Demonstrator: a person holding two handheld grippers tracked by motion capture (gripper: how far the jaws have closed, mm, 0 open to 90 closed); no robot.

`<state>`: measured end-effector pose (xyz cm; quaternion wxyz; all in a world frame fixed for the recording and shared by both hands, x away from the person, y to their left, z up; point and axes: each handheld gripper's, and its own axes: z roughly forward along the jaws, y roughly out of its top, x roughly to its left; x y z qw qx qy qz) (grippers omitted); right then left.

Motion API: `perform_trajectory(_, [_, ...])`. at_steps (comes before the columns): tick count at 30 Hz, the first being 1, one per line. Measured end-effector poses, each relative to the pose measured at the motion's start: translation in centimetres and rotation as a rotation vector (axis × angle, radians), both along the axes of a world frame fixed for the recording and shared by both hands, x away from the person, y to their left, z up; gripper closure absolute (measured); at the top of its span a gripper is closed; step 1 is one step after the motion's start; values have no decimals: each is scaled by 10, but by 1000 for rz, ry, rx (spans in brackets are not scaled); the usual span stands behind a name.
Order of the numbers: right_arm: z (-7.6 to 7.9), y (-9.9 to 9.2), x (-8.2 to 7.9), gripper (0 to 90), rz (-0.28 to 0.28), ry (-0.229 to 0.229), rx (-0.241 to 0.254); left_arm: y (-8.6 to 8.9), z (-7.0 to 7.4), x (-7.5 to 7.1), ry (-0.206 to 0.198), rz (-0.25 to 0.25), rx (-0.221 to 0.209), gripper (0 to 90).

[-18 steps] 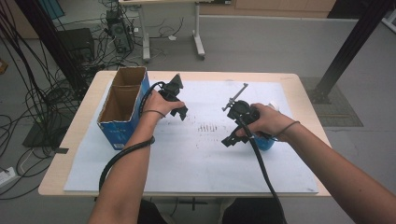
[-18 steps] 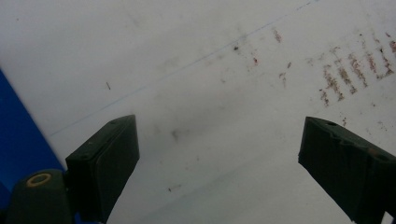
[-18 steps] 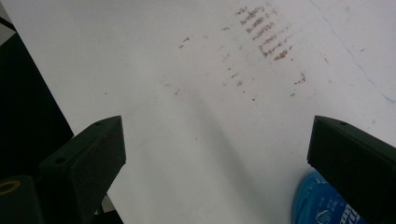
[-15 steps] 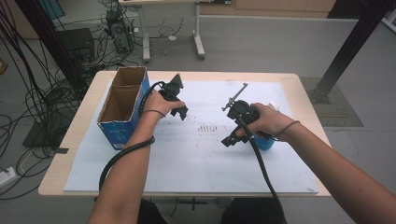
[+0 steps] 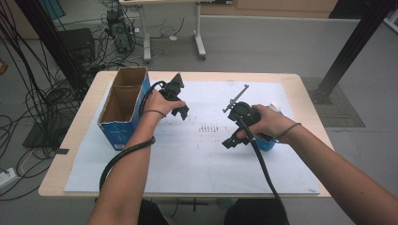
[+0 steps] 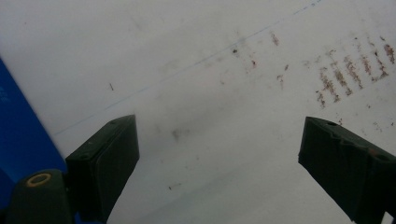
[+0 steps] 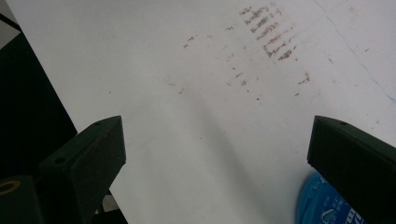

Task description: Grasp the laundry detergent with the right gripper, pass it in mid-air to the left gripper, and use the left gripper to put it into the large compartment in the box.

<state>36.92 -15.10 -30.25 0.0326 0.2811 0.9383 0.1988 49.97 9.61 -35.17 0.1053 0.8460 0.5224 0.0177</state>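
Presently, my inventory of the table [image 5: 61, 180]:

- White paper sheet [image 5: 197, 164], stained with brownish marks [image 5: 209, 127] at mid-sheet; it lies flat and bare between the tools.
- Left gripper [image 5: 180, 112]: jaws apart, nothing between them, hovering over the sheet just beside the blue cardboard box [image 5: 119, 105].
- Right gripper [image 5: 232, 142]: jaws apart and empty, poised near the blue container [image 5: 270, 143] that sits under my right hand [image 5: 267, 124].
- Box: open-topped; I see nothing inside it.

I judge the work barely begun: nothing grasped, the container not yet lifted.
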Motion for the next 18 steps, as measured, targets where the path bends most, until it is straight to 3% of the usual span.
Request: perform_trajectory(18, [-3, -23, -16, 42, -37, 13, 2, -3, 1, -4, 10, -6, 8, 126])
